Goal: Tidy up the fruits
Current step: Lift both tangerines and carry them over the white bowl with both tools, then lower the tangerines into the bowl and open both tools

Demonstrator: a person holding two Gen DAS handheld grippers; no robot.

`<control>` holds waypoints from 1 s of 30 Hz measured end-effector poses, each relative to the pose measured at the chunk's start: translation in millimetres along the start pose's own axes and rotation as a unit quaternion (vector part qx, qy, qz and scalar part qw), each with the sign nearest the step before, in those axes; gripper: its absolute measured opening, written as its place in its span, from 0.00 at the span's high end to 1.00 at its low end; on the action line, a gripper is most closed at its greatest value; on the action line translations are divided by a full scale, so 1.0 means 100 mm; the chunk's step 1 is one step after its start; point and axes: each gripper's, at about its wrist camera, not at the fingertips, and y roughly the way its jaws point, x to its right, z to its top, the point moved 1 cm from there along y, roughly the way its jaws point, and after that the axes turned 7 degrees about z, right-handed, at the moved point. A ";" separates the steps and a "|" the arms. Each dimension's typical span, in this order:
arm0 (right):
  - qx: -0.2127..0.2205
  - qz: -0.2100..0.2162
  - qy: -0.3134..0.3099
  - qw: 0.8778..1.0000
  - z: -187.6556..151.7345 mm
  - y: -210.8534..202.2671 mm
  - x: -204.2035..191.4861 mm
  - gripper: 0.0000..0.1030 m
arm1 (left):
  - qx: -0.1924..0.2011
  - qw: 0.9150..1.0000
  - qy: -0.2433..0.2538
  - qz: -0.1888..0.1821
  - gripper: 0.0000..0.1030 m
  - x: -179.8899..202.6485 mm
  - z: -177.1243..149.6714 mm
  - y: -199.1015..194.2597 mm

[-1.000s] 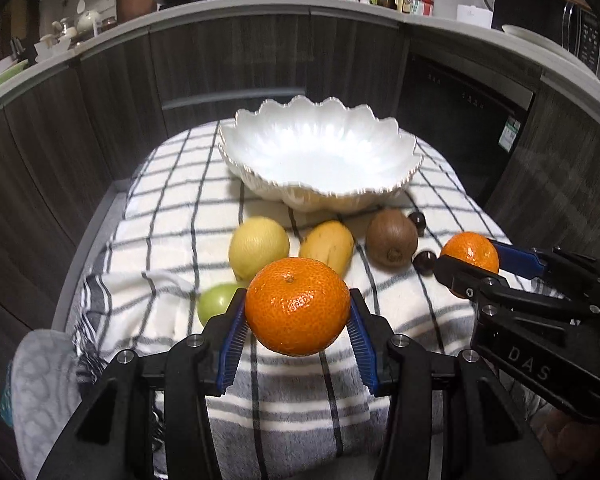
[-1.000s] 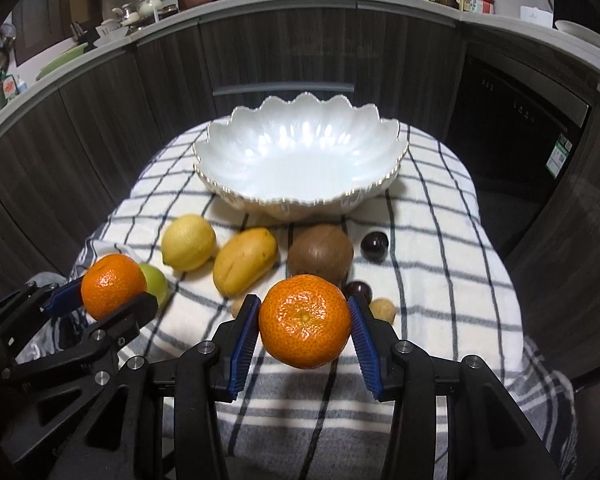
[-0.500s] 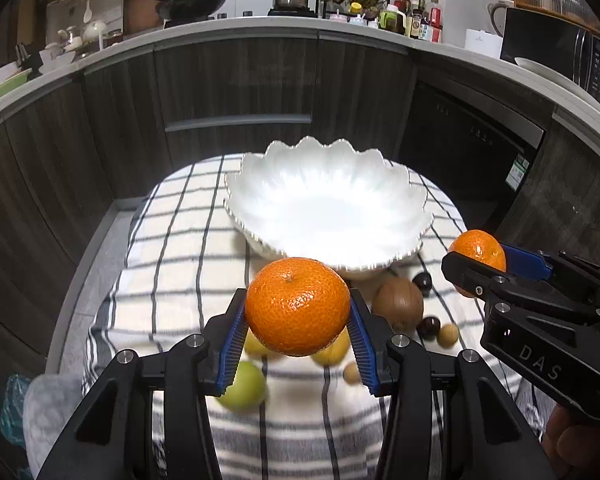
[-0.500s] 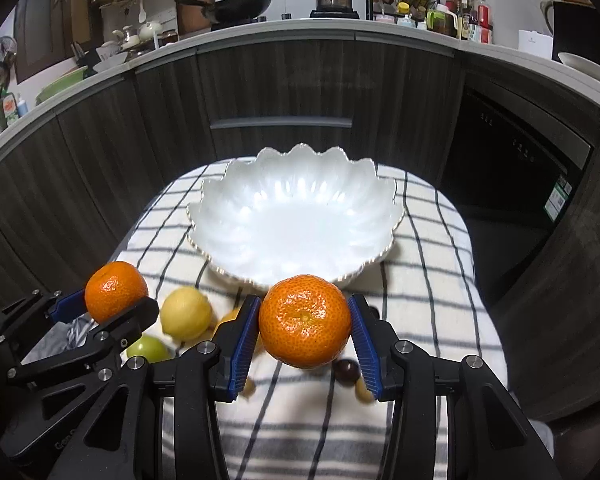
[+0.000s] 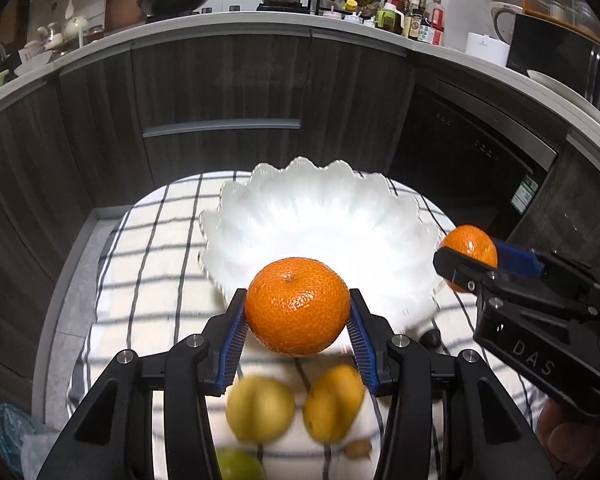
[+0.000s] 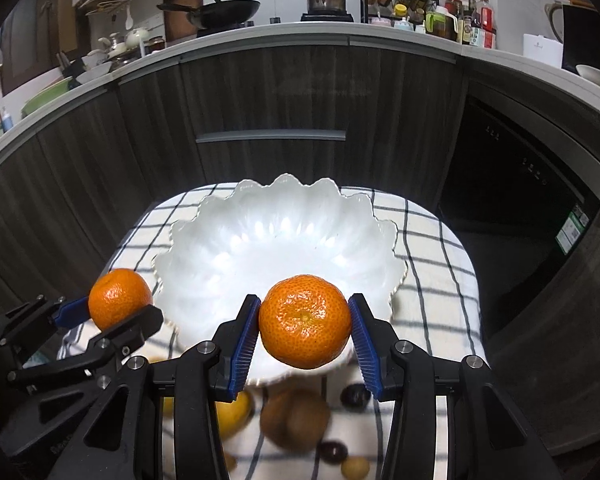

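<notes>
A: Entry, fruit position. Where are the two mandarins?

B: The left mandarin (image 5: 297,306) sits between the blue ribbed pads (image 5: 231,347) of the left gripper (image 5: 297,342), pinched on both sides, stem end up. It is held in the air in front of the near rim of the white scalloped bowl (image 5: 320,216). The right mandarin (image 6: 305,321) is pinched the same way by the right gripper (image 6: 305,344), also off the cloth, over the bowl's near edge.

A: Cross-check from the opposite cameras?

B: Confirmed. In the left wrist view the right gripper (image 5: 480,256) enters from the right side, its mandarin (image 5: 469,249) beside the bowl's right rim. In the right wrist view the left gripper (image 6: 114,310) enters from the left side, its mandarin (image 6: 119,298) just beside the bowl's left rim (image 6: 168,236).

A: Bowl contents?

B: No fruit shows inside it; only white glaze with highlights.

A: Remaining fruit?

B: On the checked cloth (image 5: 156,240), nearer than the bowl, blurred: a lemon (image 5: 260,408), a yellow-orange fruit (image 5: 332,402), a green fruit (image 5: 240,464) at the bottom edge. The right wrist view adds a brown kiwi (image 6: 294,418), two dark round fruits (image 6: 354,396) and a small tan one (image 6: 354,469).

A: Surroundings?

B: Dark wood cabinets (image 6: 268,92) behind, with a counter holding a wok (image 6: 220,10), a pot (image 6: 326,0) and bottles.
</notes>
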 end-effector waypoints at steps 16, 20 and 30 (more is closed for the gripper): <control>-0.076 -0.016 0.028 0.997 0.54 1.25 0.35 0.55 | -0.077 0.997 0.013 -0.021 0.54 -0.13 0.65 1.28; -0.100 -0.019 0.031 0.994 0.58 1.49 0.41 0.55 | -0.100 0.995 0.009 -0.011 0.54 -0.18 0.66 1.49; -0.130 -0.015 0.045 0.990 0.58 1.69 0.47 0.54 | -0.127 0.992 0.013 -0.002 0.48 -0.17 0.64 1.65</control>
